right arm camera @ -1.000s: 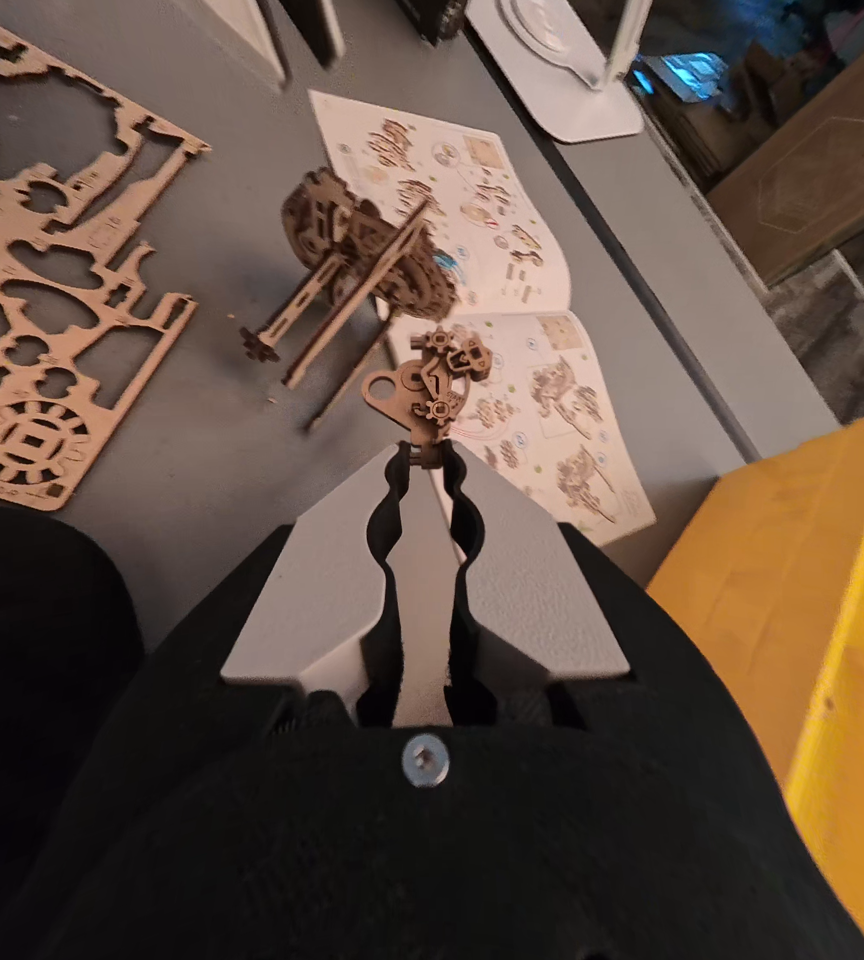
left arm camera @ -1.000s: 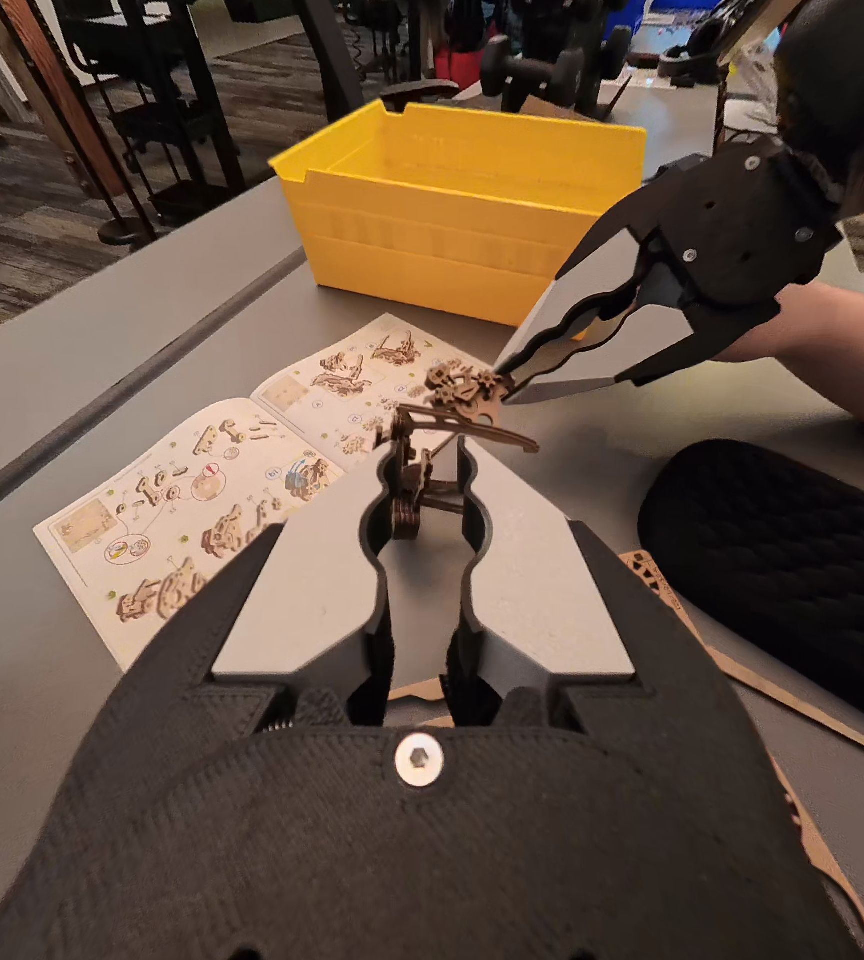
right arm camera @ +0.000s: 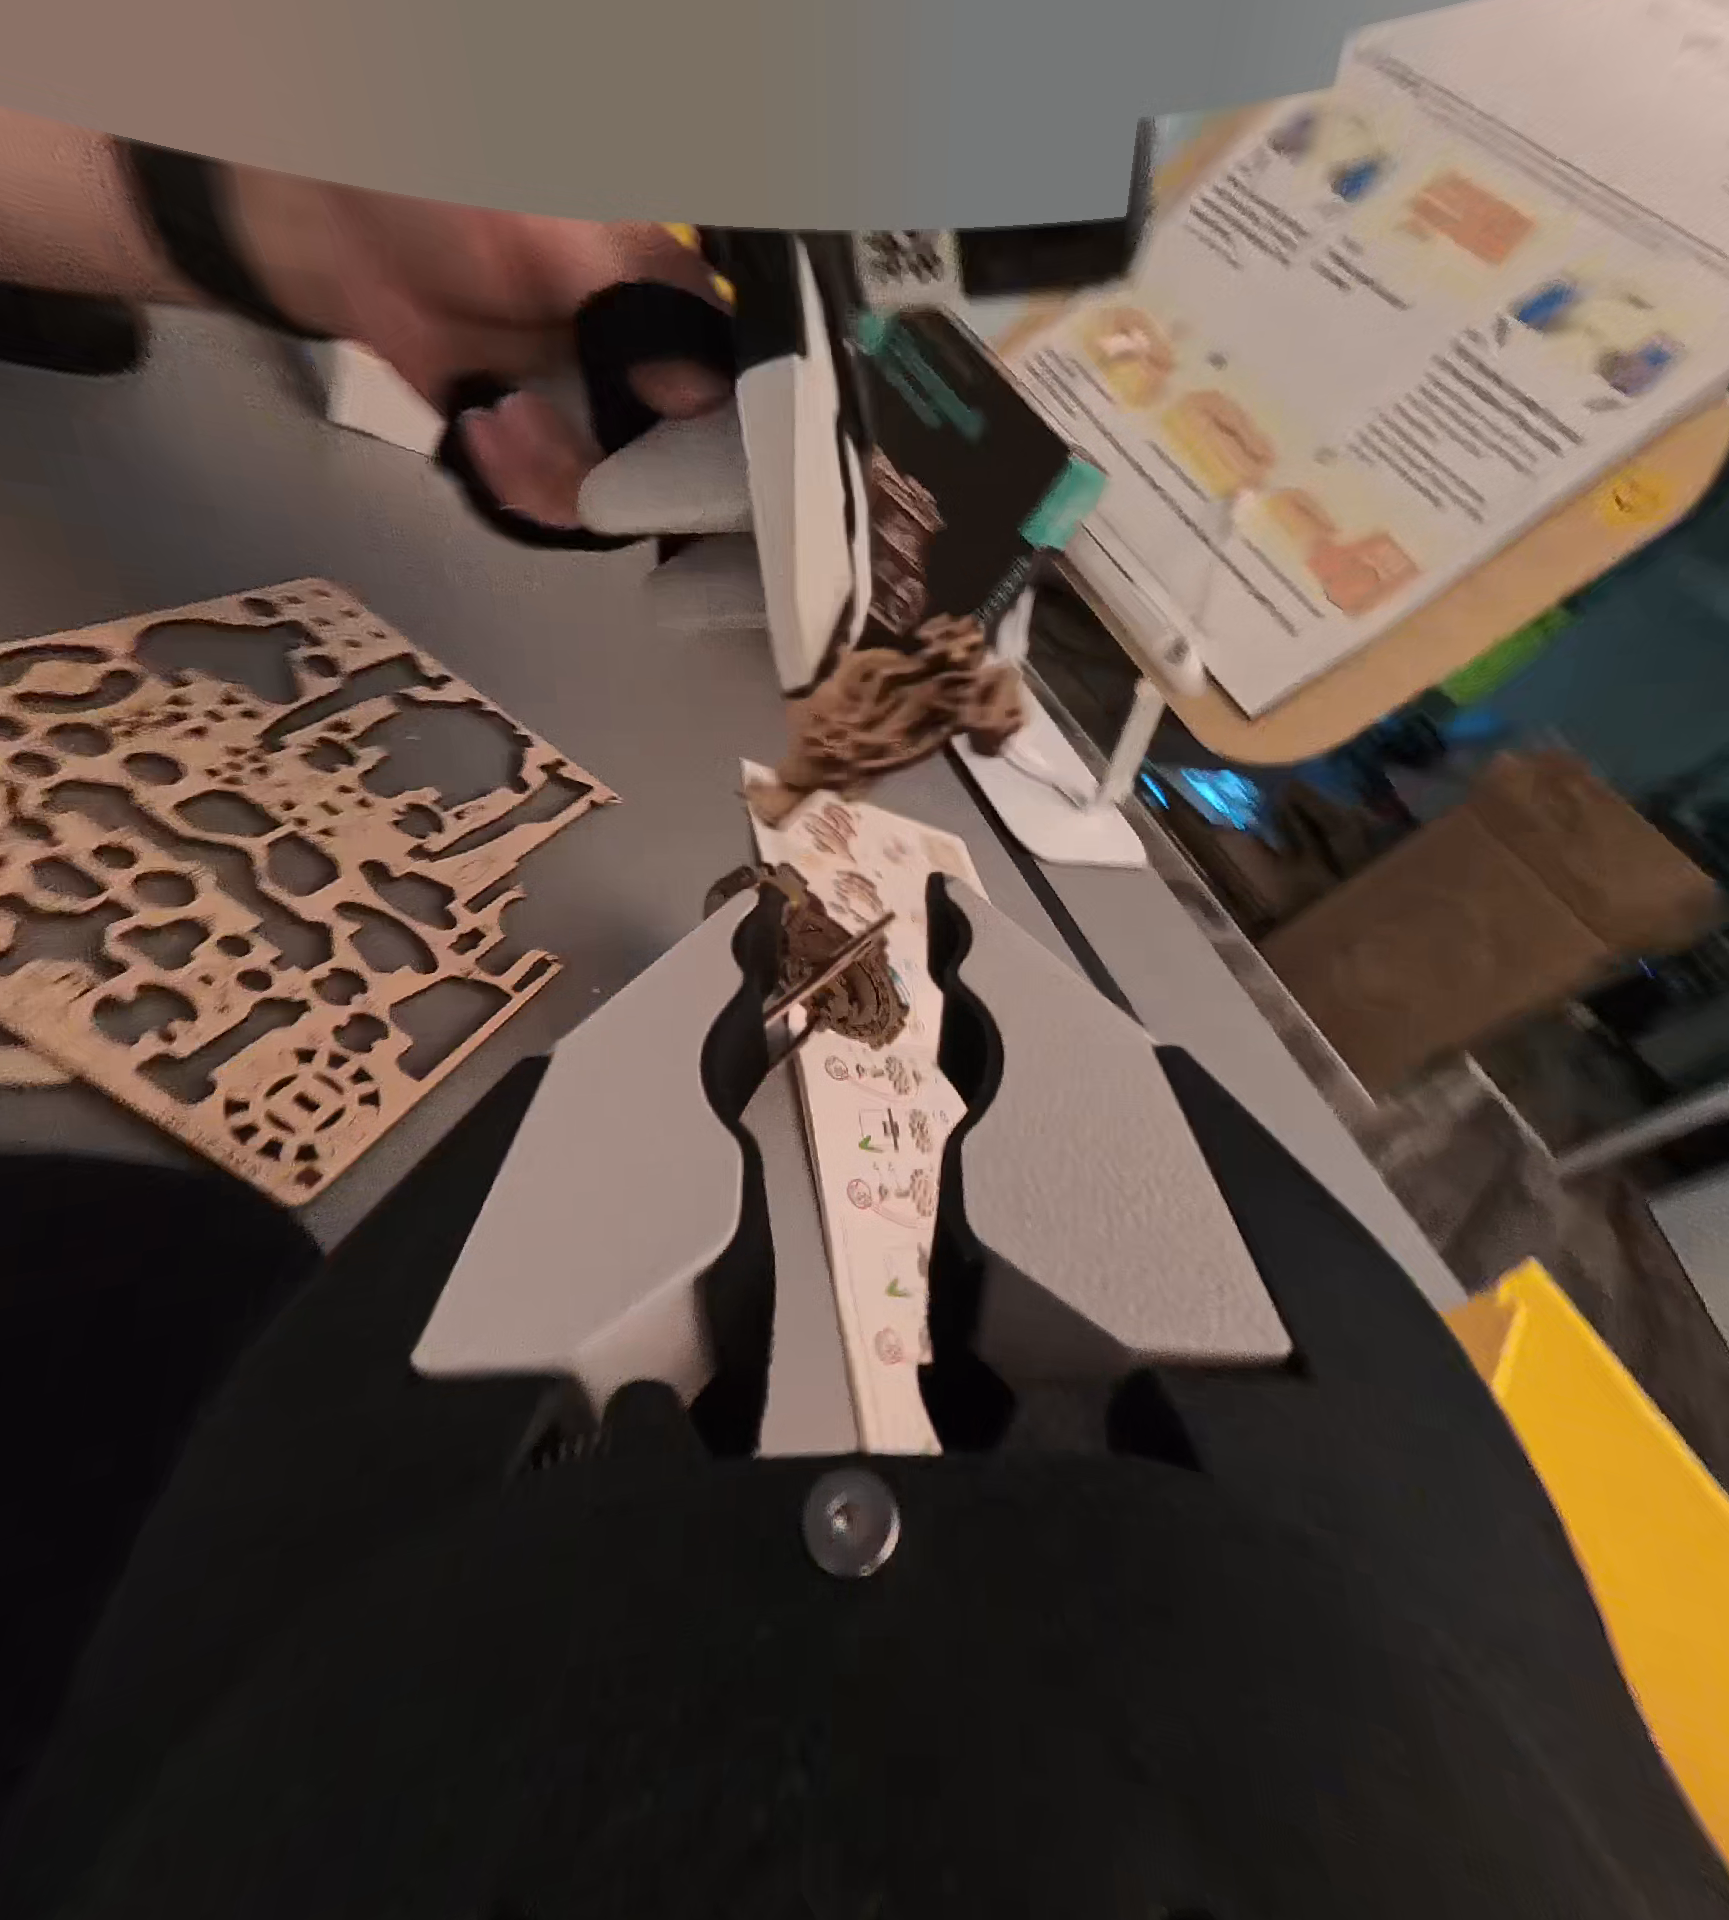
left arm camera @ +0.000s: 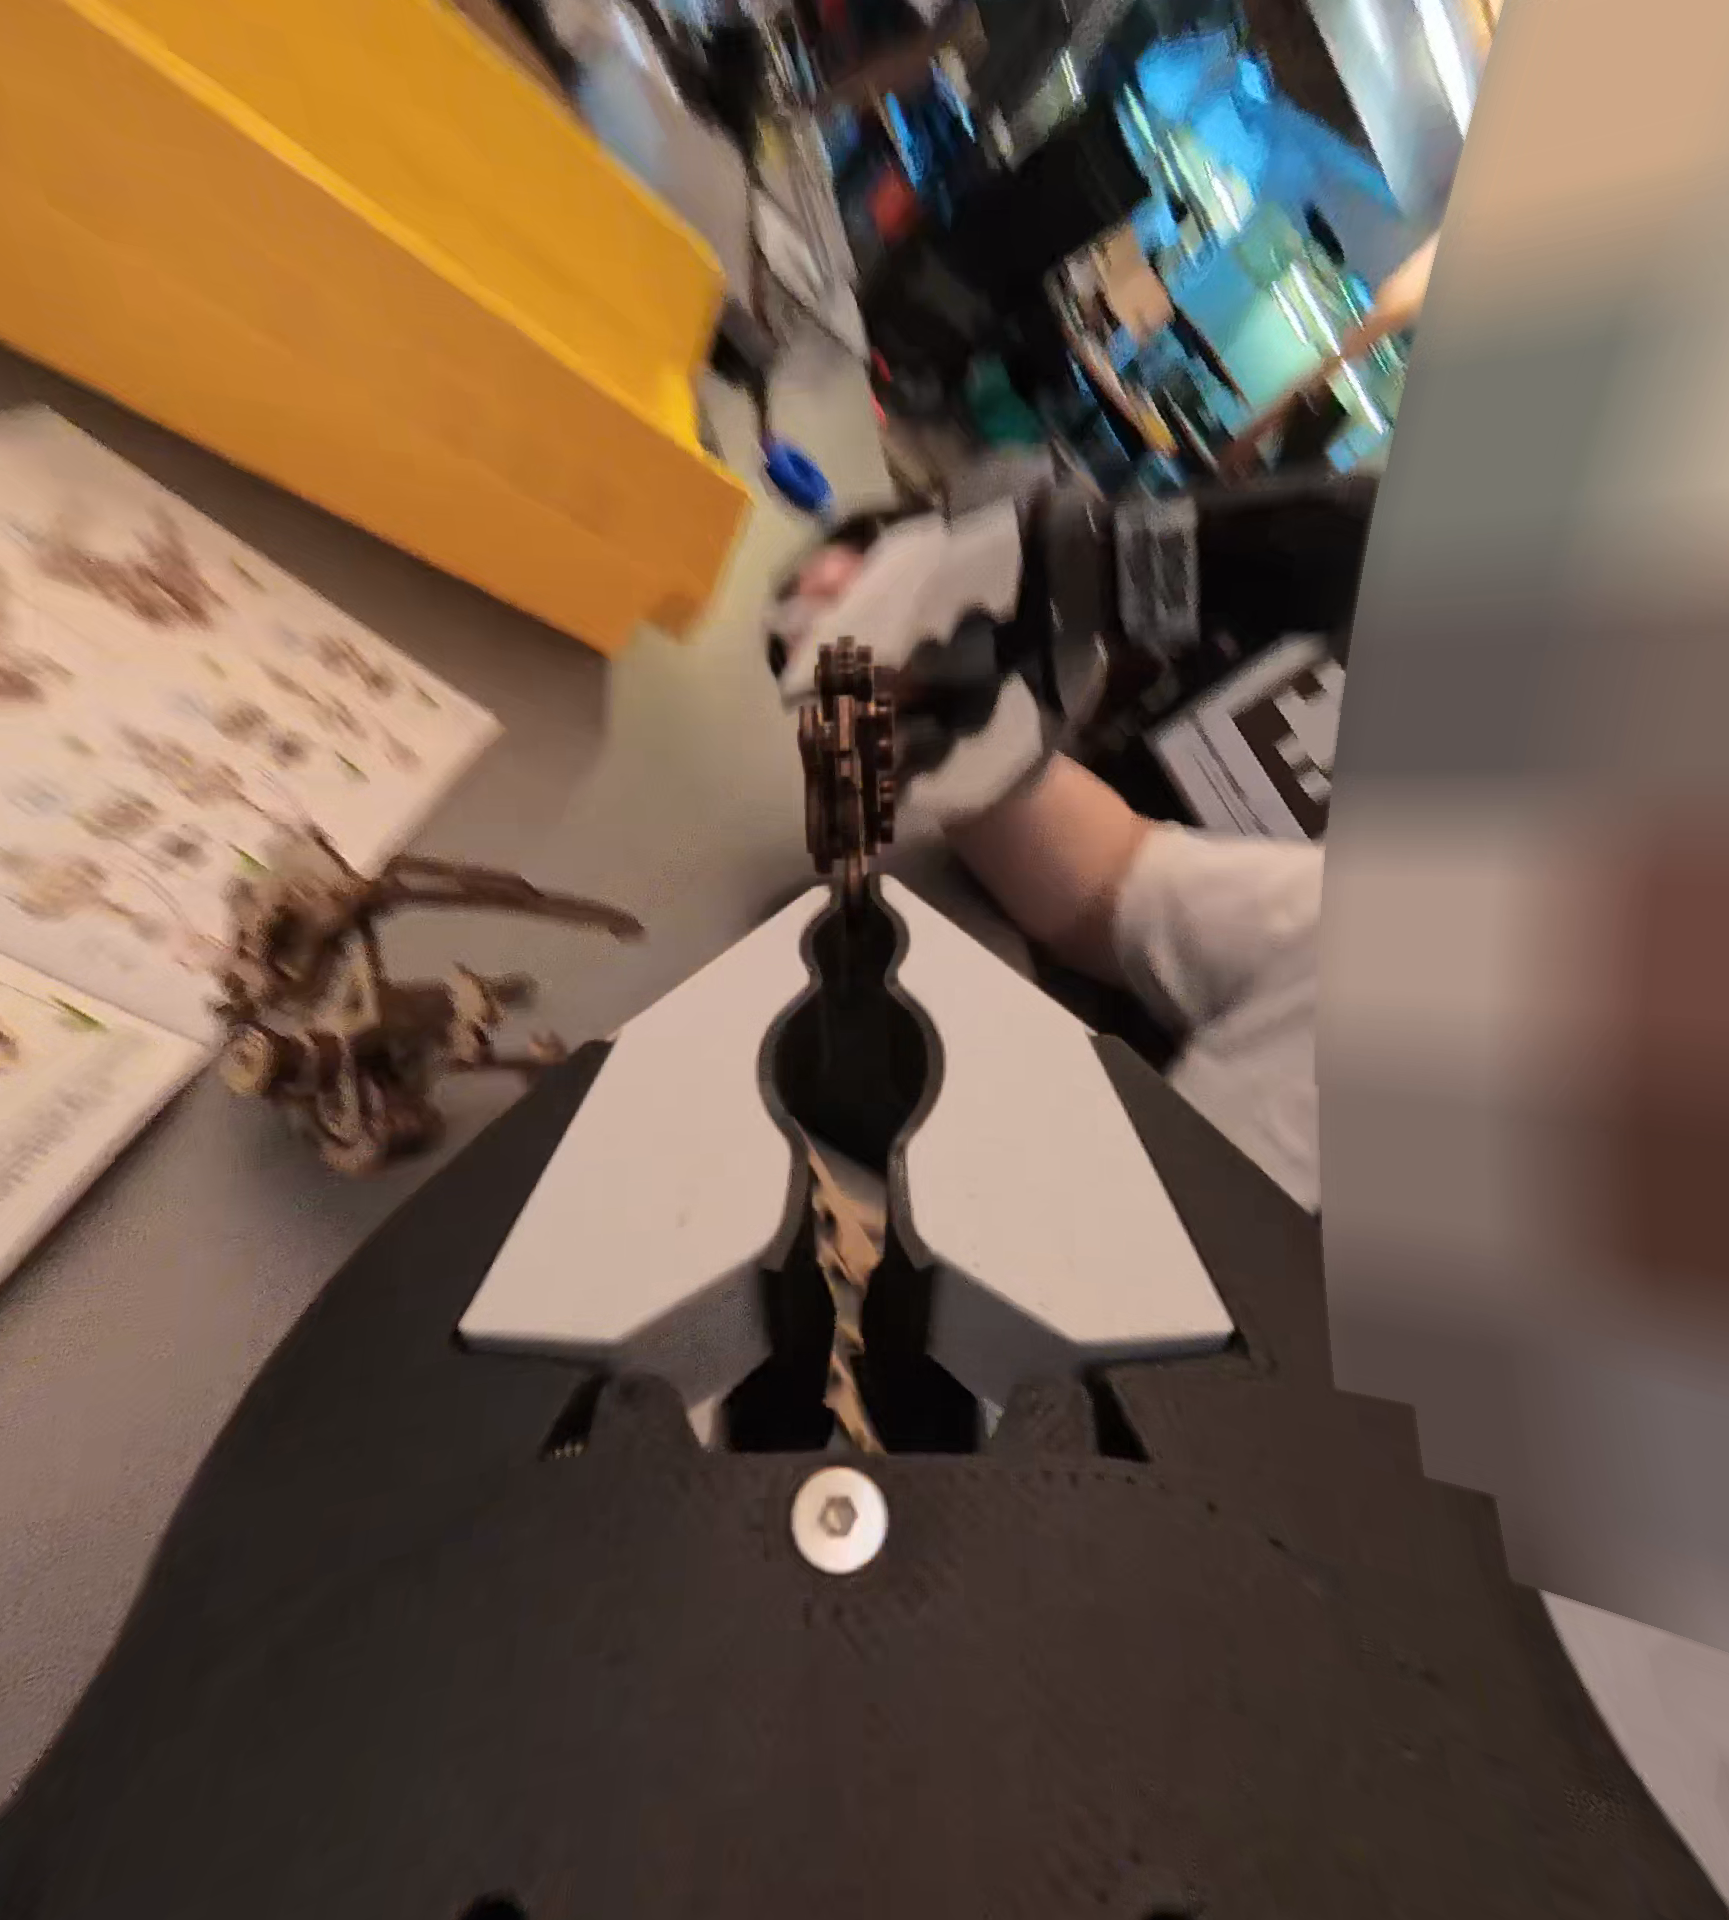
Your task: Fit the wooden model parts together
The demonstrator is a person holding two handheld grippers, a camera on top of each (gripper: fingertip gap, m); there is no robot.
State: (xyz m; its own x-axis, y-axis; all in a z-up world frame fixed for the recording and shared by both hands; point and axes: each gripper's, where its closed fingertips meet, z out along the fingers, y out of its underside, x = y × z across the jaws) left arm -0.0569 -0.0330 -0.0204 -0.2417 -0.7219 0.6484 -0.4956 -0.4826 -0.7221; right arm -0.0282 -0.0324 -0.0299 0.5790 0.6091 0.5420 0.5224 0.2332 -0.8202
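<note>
Keep the left gripper [left arm camera: 852, 896] pinched firmly on the small gear cluster [left arm camera: 847, 764], gripped edge-on at the very fingertips and raised clear of the grey table [left arm camera: 60, 1507]. Leave the right gripper [right arm camera: 839, 899] spread for now, nothing between its fingers, hovering over the main model [right arm camera: 829, 977] lying on its side at the edge of the open booklet [right arm camera: 886, 1153]. Judging by that layout, treat the step in hand as bringing cluster and model together. First steady both hands: heavy blur in both views, so slow down before any contact. Close the free gripper on a sturdy part of the model's frame, not on the thin rods sticking out, likely to bend or snap. Lift or stand the model to turn its seat for the gears toward the cluster; cannot tell the right slot from here, so check against the booklet. Bring the cluster in square, tabs in line with slots, and press straight, without twisting. With only a narrow edge in the tips, expect the cluster to pivot under side load; regrip deeper if needed. Stay away from the cut-out sheet [right arm camera: 216, 831] and the yellow bin [left arm camera: 320, 312].
</note>
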